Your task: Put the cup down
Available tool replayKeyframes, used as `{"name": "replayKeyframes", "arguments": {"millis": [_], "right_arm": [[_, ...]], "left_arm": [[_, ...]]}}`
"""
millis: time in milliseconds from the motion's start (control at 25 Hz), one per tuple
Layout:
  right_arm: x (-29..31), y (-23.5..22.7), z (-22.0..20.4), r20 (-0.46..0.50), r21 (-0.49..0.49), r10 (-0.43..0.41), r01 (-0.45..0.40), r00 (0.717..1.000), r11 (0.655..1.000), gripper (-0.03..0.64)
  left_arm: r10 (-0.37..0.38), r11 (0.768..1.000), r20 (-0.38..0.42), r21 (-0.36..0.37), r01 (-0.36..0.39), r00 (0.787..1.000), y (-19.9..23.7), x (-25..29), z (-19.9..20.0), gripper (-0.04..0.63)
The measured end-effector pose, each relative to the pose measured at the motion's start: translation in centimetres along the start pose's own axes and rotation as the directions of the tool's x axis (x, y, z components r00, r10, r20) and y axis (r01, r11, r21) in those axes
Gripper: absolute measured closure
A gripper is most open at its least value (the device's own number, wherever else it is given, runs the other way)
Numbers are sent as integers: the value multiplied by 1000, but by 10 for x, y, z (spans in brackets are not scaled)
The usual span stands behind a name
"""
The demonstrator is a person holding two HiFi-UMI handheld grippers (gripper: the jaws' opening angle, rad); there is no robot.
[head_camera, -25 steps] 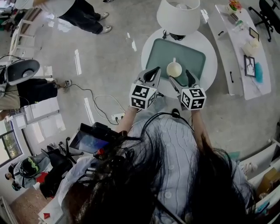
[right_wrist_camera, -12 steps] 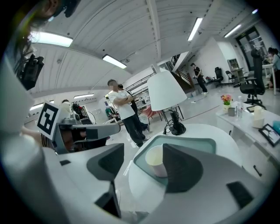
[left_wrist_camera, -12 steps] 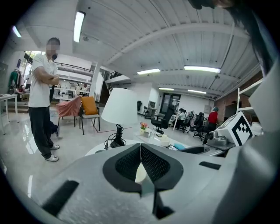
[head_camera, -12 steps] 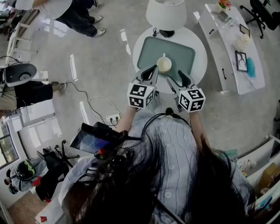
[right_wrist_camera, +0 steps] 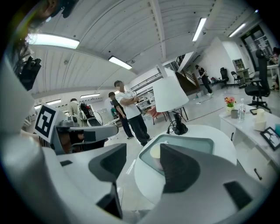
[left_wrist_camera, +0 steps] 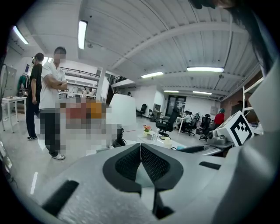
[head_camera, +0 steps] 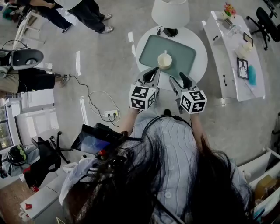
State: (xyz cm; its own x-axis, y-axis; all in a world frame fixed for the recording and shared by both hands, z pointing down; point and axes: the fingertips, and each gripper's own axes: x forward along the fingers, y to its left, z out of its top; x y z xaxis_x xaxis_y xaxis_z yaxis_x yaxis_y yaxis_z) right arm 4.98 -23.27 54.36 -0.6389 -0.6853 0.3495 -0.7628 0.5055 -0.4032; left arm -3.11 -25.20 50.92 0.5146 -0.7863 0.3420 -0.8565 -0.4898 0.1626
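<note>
Cup stands on the green tray, placement done; my right gripper, empty, jaws apart, just narrowed; left gripper pinched together; I'd withdraw.

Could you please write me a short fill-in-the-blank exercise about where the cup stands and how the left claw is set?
1. The cup stands upright on a green ____.
2. Beyond the cup, on the round table, stands a ____ with a white shade.
3. The left claw has its jaws ____, with nothing between them.
Missing words: tray; lamp; shut.
</note>
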Motion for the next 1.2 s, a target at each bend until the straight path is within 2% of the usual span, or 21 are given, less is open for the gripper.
{"name": "replayKeyframes", "arguments": {"millis": [280, 560, 960, 1200], "right_arm": [[-19, 24, -12, -13, -45, 91, -92, 996, 995, 374], [-32, 46, -17, -13, -54, 137, -138, 990, 989, 405], [-41, 61, -26, -18, -29, 155, -156, 988, 987, 411], [-42, 71, -39, -45, -40, 146, -148, 988, 988, 414]], "left_arm": [[106, 994, 15, -28, -106, 994, -14, -41, -19, 580], [166, 985, 10, -41, -165, 986, -23, -77, -31, 580], [185, 982, -7, -39, -185, 983, -30, -99, -38, 580], [188, 980, -18, -65, -189, 982, -28, -113, -48, 580]]}}
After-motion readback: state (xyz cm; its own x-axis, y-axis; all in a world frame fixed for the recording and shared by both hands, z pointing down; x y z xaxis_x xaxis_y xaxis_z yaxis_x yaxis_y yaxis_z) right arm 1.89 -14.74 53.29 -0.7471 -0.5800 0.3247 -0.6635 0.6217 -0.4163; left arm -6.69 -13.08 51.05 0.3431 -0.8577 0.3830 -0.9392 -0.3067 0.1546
